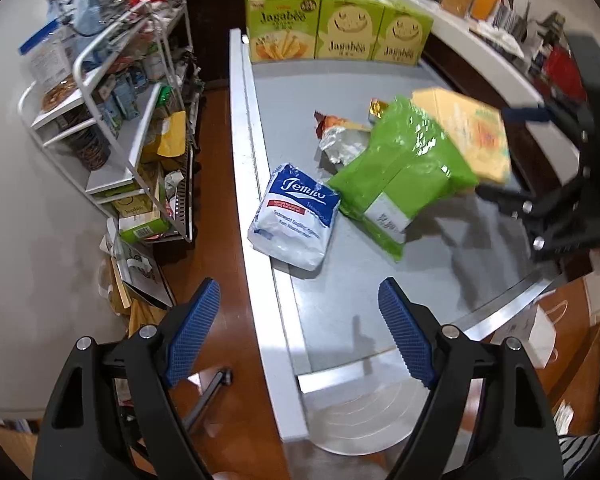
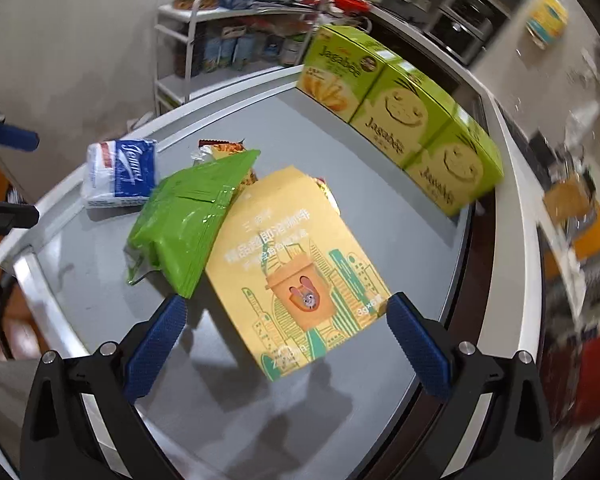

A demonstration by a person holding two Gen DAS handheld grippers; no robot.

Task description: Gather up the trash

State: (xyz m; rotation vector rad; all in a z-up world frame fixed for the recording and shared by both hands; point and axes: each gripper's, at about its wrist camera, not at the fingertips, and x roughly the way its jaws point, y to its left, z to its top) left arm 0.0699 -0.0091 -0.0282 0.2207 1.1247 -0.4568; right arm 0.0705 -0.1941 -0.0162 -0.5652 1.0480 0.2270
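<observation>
Right wrist view: yellow box (image 2: 296, 276) lies flat on the counter (image 2: 228, 412), its near end between the right gripper (image 2: 286, 312)'s spread, empty jaws. Lower squarely over its edges, clear of the green bag (image 2: 184, 220), before closing.

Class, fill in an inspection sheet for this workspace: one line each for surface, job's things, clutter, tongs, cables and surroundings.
Surface: grey table with a pale raised rim.
Job's things: green packet overlapping the yellow box; opened foil wrapper behind them; white and blue tissue pack beside the packet.
Clutter: three green Jagabee boxes upright in a row at the table's far edge.
Tongs: left tongs open, empty, over the table's near edge; right tongs open wide over the yellow box, not gripping it.
Cables: nothing seen.
Surroundings: white wire rack crammed with goods on a wooden floor; crowded counter behind.
</observation>
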